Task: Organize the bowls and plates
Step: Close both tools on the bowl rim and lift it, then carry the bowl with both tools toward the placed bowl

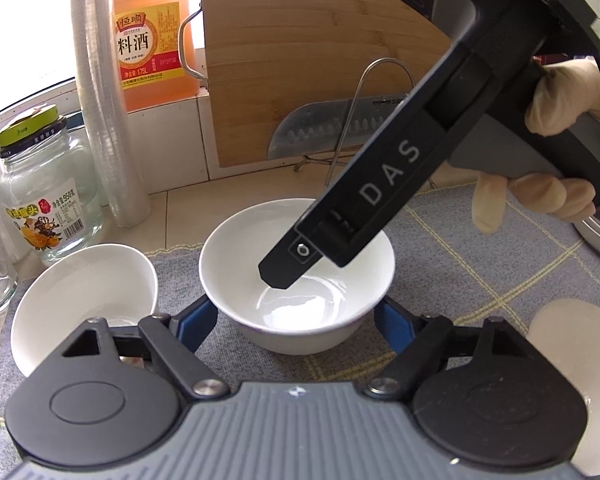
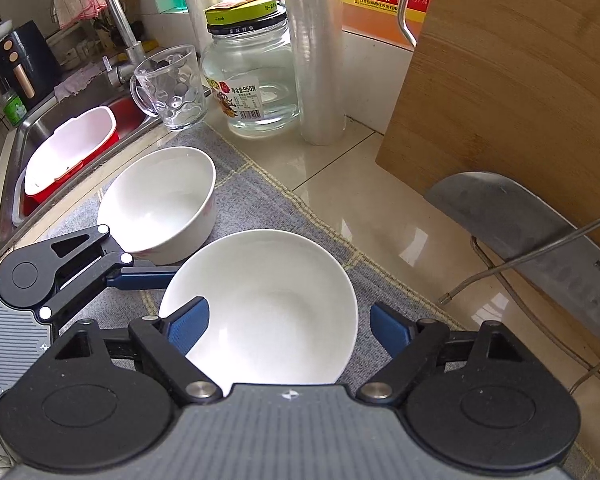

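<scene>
Left hand-held gripper (image 1: 296, 320) is spread wide, its 2 blue fingers (image 1: 198, 322) standing either side of the centre bowl (image 1: 300, 276) at base level; contact with the bowl wall cannot be confirmed. Right hand-held gripper (image 2: 288, 326) is also wide open: 1 blue finger (image 2: 190, 328) lies inside the centre bowl (image 2: 268, 308) against its near wall, the other finger outside past the opposite rim. It grips nothing.

Both bowls sit upright on the grey checked mat (image 1: 480, 256) on the tabletop (image 2: 364, 208). The second bowl (image 1: 80, 296) stands just beside the centre bowl, on the sink (image 2: 32, 136) side. A glass jar (image 1: 44, 200), a glass mug (image 2: 172, 88), a film roll (image 2: 316, 52), a cutting board (image 2: 512, 88) and a cleaver (image 2: 540, 240) stand behind the mat.
</scene>
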Available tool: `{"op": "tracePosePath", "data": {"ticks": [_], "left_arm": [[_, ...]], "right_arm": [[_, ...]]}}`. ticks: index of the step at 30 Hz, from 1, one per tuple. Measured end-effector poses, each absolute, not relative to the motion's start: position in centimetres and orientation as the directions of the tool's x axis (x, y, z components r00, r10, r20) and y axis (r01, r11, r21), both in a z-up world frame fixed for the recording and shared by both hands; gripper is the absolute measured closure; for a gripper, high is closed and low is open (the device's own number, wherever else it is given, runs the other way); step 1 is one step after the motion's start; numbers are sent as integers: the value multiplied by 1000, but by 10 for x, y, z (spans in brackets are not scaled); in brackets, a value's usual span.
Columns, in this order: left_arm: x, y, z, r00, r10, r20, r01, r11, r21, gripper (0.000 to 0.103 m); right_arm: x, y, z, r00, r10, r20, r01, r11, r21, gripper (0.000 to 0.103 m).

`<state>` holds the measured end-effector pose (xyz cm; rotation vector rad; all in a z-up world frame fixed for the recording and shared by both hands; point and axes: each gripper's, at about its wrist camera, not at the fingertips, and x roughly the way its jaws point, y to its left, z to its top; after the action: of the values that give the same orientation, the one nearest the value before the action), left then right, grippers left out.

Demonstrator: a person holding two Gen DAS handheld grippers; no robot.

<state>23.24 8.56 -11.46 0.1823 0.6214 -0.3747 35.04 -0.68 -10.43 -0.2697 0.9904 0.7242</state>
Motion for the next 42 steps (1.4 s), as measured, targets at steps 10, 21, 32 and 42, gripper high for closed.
{"op": "tracePosePath", "data": {"ticks": [10,21,32,42], "left_arm": [[233,84,-115,750,-288,-596,395,917,55,18],[235,83,-116,743,-293,-601,406,912,58,18],[221,84,-104,718,-323,-616,433,901,31,18],[193,84,-79,714,-353,-604,459,888,23,18]], "right_arm": [[355,-5,-106,318,452,-834,-668,731,141,21],[356,-5,-107,309,451,-837,-650,743,160,20],[342,-7,-101,312,452,-836,-638,752,168,20],[310,-15,-73,328,483,-812,-632,751,191,20]]}}
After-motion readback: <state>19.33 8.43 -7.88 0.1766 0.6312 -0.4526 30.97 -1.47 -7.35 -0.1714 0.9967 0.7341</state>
